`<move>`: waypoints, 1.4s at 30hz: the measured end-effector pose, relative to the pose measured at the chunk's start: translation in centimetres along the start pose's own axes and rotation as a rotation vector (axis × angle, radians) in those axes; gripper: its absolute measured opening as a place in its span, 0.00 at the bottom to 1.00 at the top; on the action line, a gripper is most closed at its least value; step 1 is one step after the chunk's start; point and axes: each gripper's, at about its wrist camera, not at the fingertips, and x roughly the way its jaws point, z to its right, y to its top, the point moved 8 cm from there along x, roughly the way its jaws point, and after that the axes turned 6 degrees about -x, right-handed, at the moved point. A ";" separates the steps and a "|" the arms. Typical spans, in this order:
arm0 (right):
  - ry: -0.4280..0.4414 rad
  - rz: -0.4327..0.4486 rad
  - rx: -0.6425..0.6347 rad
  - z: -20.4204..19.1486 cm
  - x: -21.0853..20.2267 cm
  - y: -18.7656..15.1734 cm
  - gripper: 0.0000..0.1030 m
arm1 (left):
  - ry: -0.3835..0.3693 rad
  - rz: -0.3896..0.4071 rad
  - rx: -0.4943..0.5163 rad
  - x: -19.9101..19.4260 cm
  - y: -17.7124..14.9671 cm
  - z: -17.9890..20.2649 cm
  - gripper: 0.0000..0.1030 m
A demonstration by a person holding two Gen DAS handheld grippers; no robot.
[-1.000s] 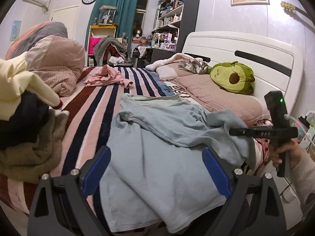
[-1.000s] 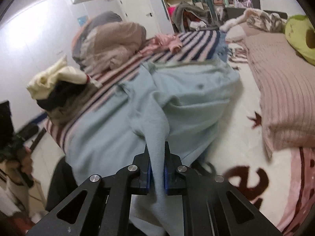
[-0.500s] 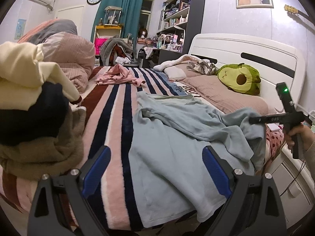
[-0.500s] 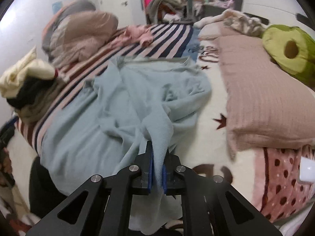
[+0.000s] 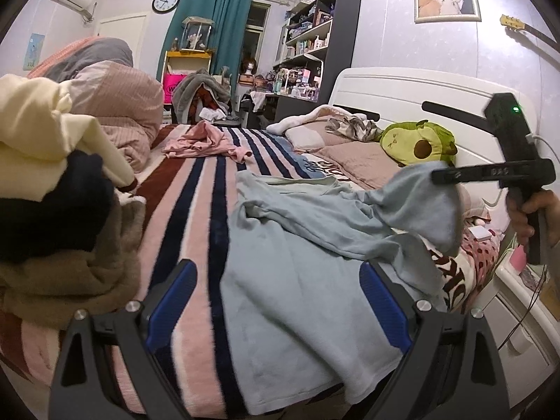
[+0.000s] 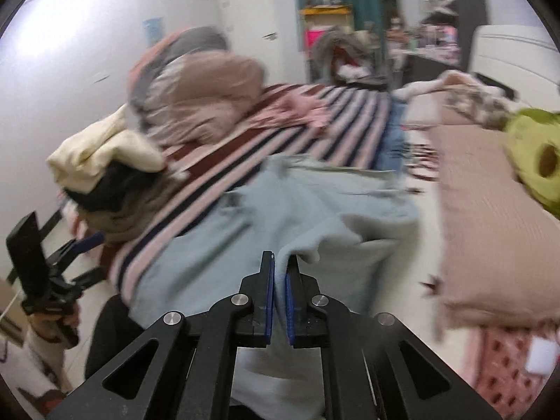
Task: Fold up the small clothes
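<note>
Light-blue garment [image 5: 301, 280] spread across the striped blanket [image 5: 196, 210] of the bed [image 5: 402, 91], its near edge hanging over the bedside. Right claw [image 6: 279, 290], blue pads pressed together, pinches a fold of the garment's fabric; in the left wrist view this claw [image 5: 435, 176] holds that corner lifted above the mattress, the cloth draping down from it. Left claw [image 5: 276, 301] spread wide, its pads on either side of the garment's near portion and gripping nothing. Pile of clothes [image 5: 49, 182], cream over dark over tan, at the left edge of the bed. Crumpled pink garment [image 5: 206, 141] farther up the blanket. Avocado plush [image 5: 418, 143] resting on the pillow [image 5: 357, 161] against the headboard.
</note>
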 end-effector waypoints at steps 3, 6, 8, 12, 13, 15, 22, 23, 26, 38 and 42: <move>0.086 -0.059 -0.035 -3.8 4.1 -0.2 0.01 | 0.017 0.003 0.005 -0.7 -0.3 -1.2 0.89; 0.188 -0.132 -0.058 -7.8 9.2 -1.3 0.01 | 0.037 -0.002 0.012 -1.4 -0.9 -2.5 0.89; 0.235 -0.168 -0.068 -9.9 11.6 -1.9 0.01 | 0.048 -0.009 0.013 -1.5 -1.2 -3.2 0.89; 0.273 -0.219 -0.091 -12.3 14.3 -3.0 0.01 | 0.057 -0.034 0.006 -1.1 -2.0 -4.2 0.89; 0.277 -0.225 -0.086 -12.3 14.6 -3.2 0.02 | 0.055 -0.040 0.005 -0.9 -2.1 -4.2 0.89; 0.279 -0.218 -0.061 -11.7 14.2 -3.3 0.04 | 0.043 -0.051 0.003 -0.6 -2.3 -3.9 0.89; 0.130 -0.129 0.010 -4.5 8.8 -3.7 0.26 | -0.018 -0.083 0.033 1.4 -2.3 -0.5 0.89; 0.105 -0.127 0.017 -3.4 8.1 -4.1 0.26 | -0.032 -0.093 0.039 1.8 -2.4 0.2 0.89; 0.025 -0.129 0.006 -0.8 6.9 -5.6 0.31 | -0.068 -0.131 0.048 3.3 -2.7 2.6 0.89; 0.113 -0.145 0.110 3.2 8.2 -10.5 0.34 | -0.057 -0.211 0.094 6.4 -3.7 7.4 0.89; 0.145 -0.101 0.117 2.6 7.5 -10.0 0.06 | -0.037 -0.208 0.091 6.4 -3.5 6.9 0.89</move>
